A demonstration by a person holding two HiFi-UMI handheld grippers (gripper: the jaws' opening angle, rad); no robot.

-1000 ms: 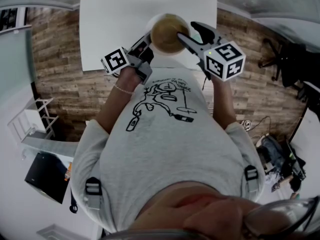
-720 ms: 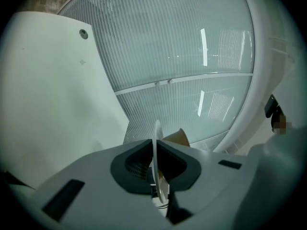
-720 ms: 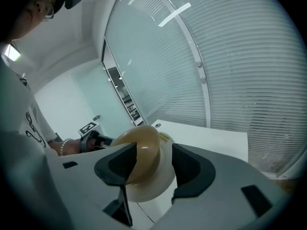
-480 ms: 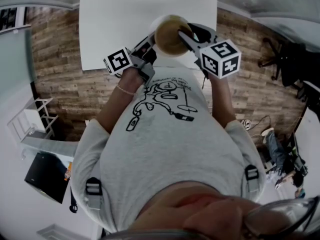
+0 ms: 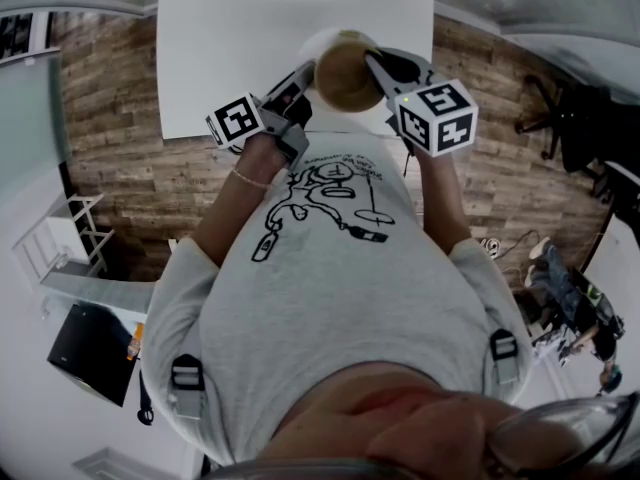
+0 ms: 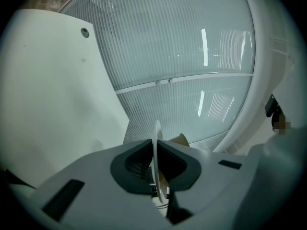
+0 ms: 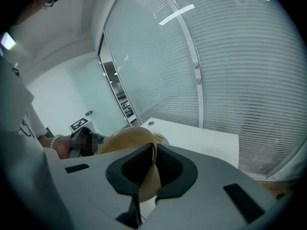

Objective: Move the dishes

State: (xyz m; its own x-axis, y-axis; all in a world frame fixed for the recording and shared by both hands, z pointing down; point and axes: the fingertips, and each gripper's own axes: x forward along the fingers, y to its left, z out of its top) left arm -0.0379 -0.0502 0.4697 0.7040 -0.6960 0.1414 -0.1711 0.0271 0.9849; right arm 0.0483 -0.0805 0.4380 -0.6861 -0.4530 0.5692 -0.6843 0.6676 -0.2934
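Note:
A tan bowl [image 5: 345, 73] and a white plate [image 5: 316, 41] are held up over the near edge of the white table [image 5: 250, 28]. My left gripper [image 5: 302, 81] is shut on the plate's rim from the left. In the left gripper view the plate [image 6: 156, 137] shows edge-on between the jaws of the left gripper [image 6: 156, 150], with the bowl [image 6: 182, 139] just behind it. From the right, my right gripper [image 5: 376, 66] is shut on the bowl's rim. The right gripper view has the bowl's wall [image 7: 125, 139] pinched in the right gripper [image 7: 152, 164].
The table [image 7: 201, 140] stands against a glass wall with blinds [image 6: 192, 56]. Wood floor [image 5: 120, 168] lies on both sides of it. A black office chair [image 5: 575, 118] is at the right and a white rack [image 5: 60, 238] at the left.
Both grippers and the bowl have shifted a little to the right and farther over the table. The grips have not changed.

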